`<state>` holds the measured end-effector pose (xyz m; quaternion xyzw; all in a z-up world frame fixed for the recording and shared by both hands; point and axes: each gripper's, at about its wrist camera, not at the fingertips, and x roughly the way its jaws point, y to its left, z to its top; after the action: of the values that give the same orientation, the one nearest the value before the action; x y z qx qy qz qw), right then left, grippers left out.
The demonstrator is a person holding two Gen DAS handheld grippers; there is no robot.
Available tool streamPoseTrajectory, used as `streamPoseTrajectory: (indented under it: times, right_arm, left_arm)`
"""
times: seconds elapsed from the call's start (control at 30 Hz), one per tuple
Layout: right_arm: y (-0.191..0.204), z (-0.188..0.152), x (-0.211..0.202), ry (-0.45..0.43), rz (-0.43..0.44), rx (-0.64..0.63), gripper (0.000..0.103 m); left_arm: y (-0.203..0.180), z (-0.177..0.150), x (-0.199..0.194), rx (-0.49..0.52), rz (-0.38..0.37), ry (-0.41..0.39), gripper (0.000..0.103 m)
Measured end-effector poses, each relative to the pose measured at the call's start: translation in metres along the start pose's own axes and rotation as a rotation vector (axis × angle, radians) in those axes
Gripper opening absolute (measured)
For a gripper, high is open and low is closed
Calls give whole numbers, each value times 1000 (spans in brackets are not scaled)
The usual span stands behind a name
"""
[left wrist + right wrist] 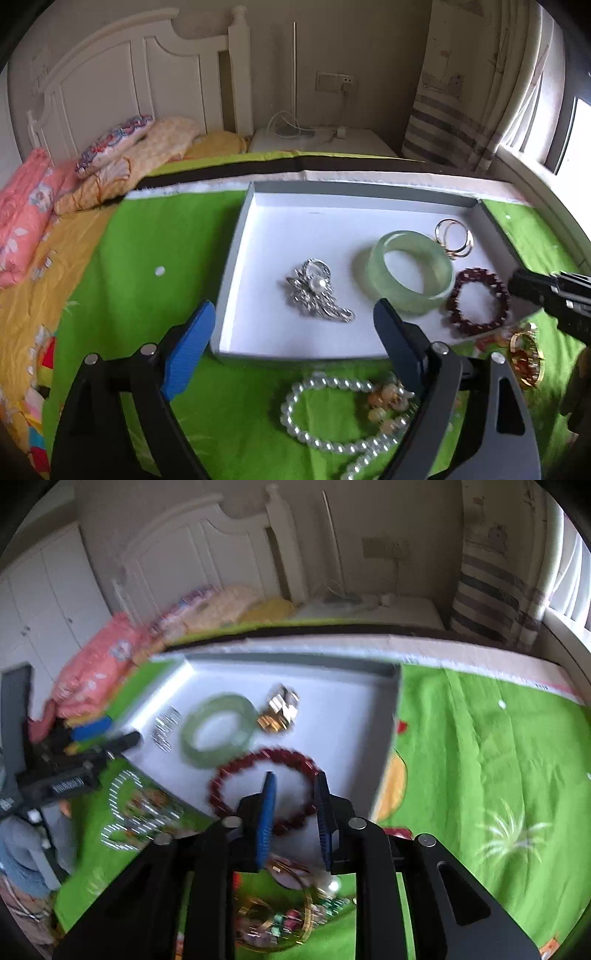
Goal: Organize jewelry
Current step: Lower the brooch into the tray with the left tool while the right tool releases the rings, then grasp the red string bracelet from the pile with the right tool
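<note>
A shallow grey box [228,266] with a white floor lies on the green cloth. In it are a silver pearl brooch [318,291], a pale jade bangle [410,274], gold hoops [453,236] and a dark red bead bracelet [476,301]. My left gripper [293,325] stands wide open over the box's near wall, nothing between its pads, the brooch just beyond. A pearl necklace [332,417] lies on the cloth under it. In the blurred right wrist view my right gripper [294,777] hovers over the red bracelet [266,757], jaws a narrow gap apart, not pinching it.
A gold bangle [280,915] with coloured stones lies on the green cloth [480,775] below the right gripper. Folded pink and yellow bedding [26,221] is piled at the left by a white headboard [122,85]. A striped curtain [461,110] and a window are at the right.
</note>
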<state>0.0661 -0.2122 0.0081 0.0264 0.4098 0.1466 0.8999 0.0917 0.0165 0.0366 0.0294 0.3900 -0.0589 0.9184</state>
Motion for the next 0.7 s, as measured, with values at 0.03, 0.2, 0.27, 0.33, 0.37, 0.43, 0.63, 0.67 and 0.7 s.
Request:
streamPoseTrajectory:
  times: [0.03,0.2,0.27,0.33,0.37,0.43,0.63,0.67,0.7]
  right_arm:
    - [-1,-1,1,1,7,-12,21]
    - [3,5,6,76,-10,-105,21]
    - [1,7,6,122,-2,-114,21]
    - [-1,5,4,164,12,-124,21]
    - [-2,3,2,177,16,-131,22]
    - [-2,-4,-4,185,26,-148,22]
    - [-2,-32,-28,143,20,-174,22]
    - [-1,-40,-38,100,5,-170,23]
    - [0,-45,-45,70,-5,-165,23]
  left_arm:
    - [-2,1,5,12,9,14,91]
    - [2,-5,15,-12,-22,83,95]
    - [11,-11,15,-70,-93,116,95]
    - [13,-18,10,-88,-134,126,95]
    - [12,-23,6,-87,-141,125,95]
    - [10,-32,-3,-92,-148,127,95]
    - [0,-63,-33,-127,-172,102,95]
    - [0,-67,-37,-135,-171,93,95]
    - [1,-70,-41,-149,-162,81,95]
